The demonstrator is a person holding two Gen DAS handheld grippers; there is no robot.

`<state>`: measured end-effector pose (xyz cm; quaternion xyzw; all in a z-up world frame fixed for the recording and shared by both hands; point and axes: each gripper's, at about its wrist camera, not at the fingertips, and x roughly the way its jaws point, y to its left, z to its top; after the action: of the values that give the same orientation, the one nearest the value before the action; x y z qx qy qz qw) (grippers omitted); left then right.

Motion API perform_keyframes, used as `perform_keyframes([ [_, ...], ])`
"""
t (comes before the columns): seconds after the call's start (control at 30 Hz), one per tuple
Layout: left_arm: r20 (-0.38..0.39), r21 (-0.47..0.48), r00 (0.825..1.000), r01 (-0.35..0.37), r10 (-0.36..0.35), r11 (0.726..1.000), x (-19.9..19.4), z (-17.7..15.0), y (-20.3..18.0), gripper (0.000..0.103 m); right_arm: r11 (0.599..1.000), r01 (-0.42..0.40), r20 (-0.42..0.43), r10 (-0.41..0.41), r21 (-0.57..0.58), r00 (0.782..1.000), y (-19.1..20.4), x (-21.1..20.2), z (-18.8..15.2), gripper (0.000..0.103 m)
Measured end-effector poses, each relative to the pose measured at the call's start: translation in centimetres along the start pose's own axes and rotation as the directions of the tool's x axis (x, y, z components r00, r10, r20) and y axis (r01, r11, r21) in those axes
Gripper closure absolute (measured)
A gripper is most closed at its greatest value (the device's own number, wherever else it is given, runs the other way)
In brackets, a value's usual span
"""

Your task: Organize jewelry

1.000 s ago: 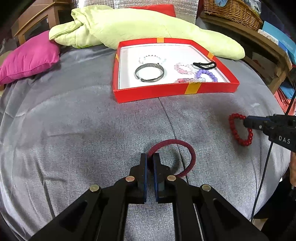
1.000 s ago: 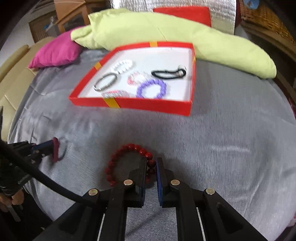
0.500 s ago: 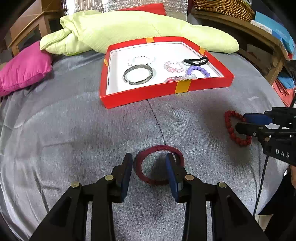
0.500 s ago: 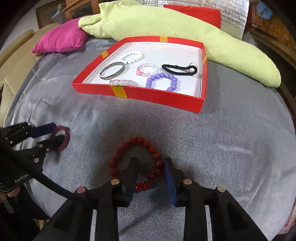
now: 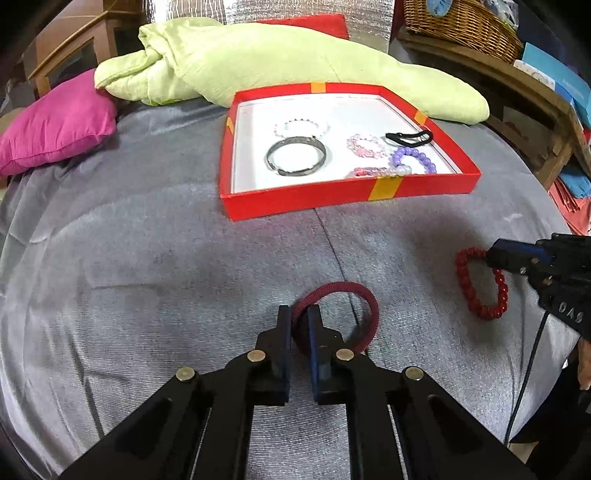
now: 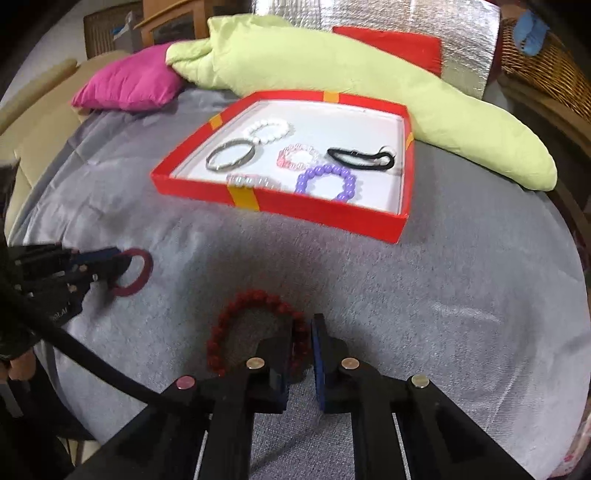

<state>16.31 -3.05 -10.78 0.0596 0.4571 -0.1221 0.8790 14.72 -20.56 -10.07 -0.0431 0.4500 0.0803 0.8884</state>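
A grey bedspread (image 5: 147, 258) covers the work surface; a lime-green quilt (image 5: 295, 62) and a magenta cushion (image 5: 55, 122) are piled at the far edge, and a wicker basket (image 5: 458, 26) is seen on a wooden shelf at the back right.

A red box lid (image 5: 347, 192) with a white floor is set flat on the bedspread, well ahead of both grippers. Inside it are seen a metal bangle (image 5: 296, 159), a white bead bracelet (image 5: 301, 127), a pink bead bracelet (image 5: 364, 146), a purple bead bracelet (image 5: 413, 158), a black hair tie (image 5: 409, 137) and a clear bead bracelet (image 5: 380, 171) against the near wall.

The left gripper (image 5: 298, 321) is clamped on the near-left arc of a dark red cord bracelet (image 5: 371, 310), with the cord pinched between the blue pads. The rest of the loop is lying on the bedspread, close in front of the box.

The right gripper (image 6: 307, 332) is clamped on the right side of a red bead bracelet (image 6: 229, 321); beads are seen squeezed between the pads. Whether the bracelet is clear of the fabric cannot be told.

The two bracelets are kept well apart.
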Motion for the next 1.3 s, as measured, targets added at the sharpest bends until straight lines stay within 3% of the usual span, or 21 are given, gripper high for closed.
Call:
perform_keyframes([
  [0.2,0.044,-0.027,0.999,-0.021,0.022,0.999,-0.9,0.5,0.8,0.094,0.998,-0.052,0.049,0.05,0.034,0.998,-0.4,-1.1,0.7,0.092],
  [0.37,0.048,-0.042,0.998,-0.025,0.027,0.999,-1.1,0.6,1.3,0.094,0.998,-0.055,-0.028,0.056,0.042,0.998,-0.8,-0.1,0.8,0.089],
  [0.43,0.05,-0.045,0.998,-0.025,0.027,0.999,-1.2,0.6,1.4,0.094,0.998,-0.056,-0.065,0.059,0.037,0.996,-0.7,0.3,0.5,0.083],
  [0.53,0.032,-0.052,0.999,-0.007,0.009,0.999,-0.9,0.6,1.4,0.094,0.998,-0.064,-0.089,0.064,0.003,0.994,0.1,0.6,0.2,0.064],
  [0.6,0.018,-0.067,1.0,0.02,-0.019,0.998,-0.8,0.6,1.4,0.094,0.997,-0.076,-0.084,0.074,-0.022,0.994,0.8,0.3,0.0,0.04],
  [0.63,0.01,-0.07,0.999,0.042,-0.041,0.997,-0.7,0.6,1.4,0.094,0.996,-0.081,-0.074,0.078,-0.039,0.994,1.2,0.2,-0.1,0.037],
  [0.67,0.008,-0.069,0.999,0.052,-0.052,0.996,-0.7,0.6,1.2,0.092,0.995,-0.085,-0.068,0.08,-0.061,0.994,1.7,0.1,-0.2,0.036],
  [0.73,0.009,-0.048,0.999,0.04,-0.04,0.998,-0.7,0.6,0.8,0.077,0.992,-0.073,-0.075,0.065,-0.106,0.995,2.6,0.2,-0.3,0.033],
  [0.77,0.008,-0.04,0.999,0.036,-0.036,0.999,-0.7,0.6,0.7,0.061,0.991,-0.061,-0.08,0.051,-0.122,0.995,2.9,0.4,-0.4,0.032],
  [0.8,0.009,-0.033,0.999,0.036,-0.035,0.999,-0.7,0.5,0.5,0.051,0.99,-0.051,-0.091,0.039,-0.134,0.995,3.3,0.9,-0.6,0.032],
  [0.87,0.01,-0.018,0.999,0.046,-0.046,0.999,-0.8,0.5,0.2,0.05,0.991,-0.04,-0.084,0.029,-0.131,0.996,3.4,1.3,-0.8,0.033],
  [0.9,0.007,-0.012,0.999,0.052,-0.052,0.999,-0.7,0.5,0.0,0.049,0.992,-0.036,-0.071,0.027,-0.123,0.997,3.4,1.3,-0.8,0.038],
  [0.93,0.003,-0.009,0.998,0.056,-0.056,0.998,-0.6,0.4,-0.1,0.048,0.993,-0.032,-0.058,0.026,-0.111,0.998,3.3,1.2,-0.8,0.044],
  [1.0,-0.01,-0.01,0.998,0.067,-0.067,0.998,-0.4,0.3,-0.2,0.045,0.995,-0.025,-0.047,0.02,-0.096,0.999,2.9,1.2,-0.6,0.073],
  [1.07,-0.02,-0.009,0.997,0.079,-0.079,0.997,-0.2,0.2,-0.4,0.045,0.997,-0.022,-0.048,0.018,-0.072,0.999,2.4,1.3,-0.5,0.082],
  [1.3,-0.029,0.012,0.994,0.102,-0.101,0.995,0.2,0.0,-1.1,0.045,0.998,-0.029,-0.045,0.026,-0.055,0.999,1.9,1.5,-0.6,0.082],
])
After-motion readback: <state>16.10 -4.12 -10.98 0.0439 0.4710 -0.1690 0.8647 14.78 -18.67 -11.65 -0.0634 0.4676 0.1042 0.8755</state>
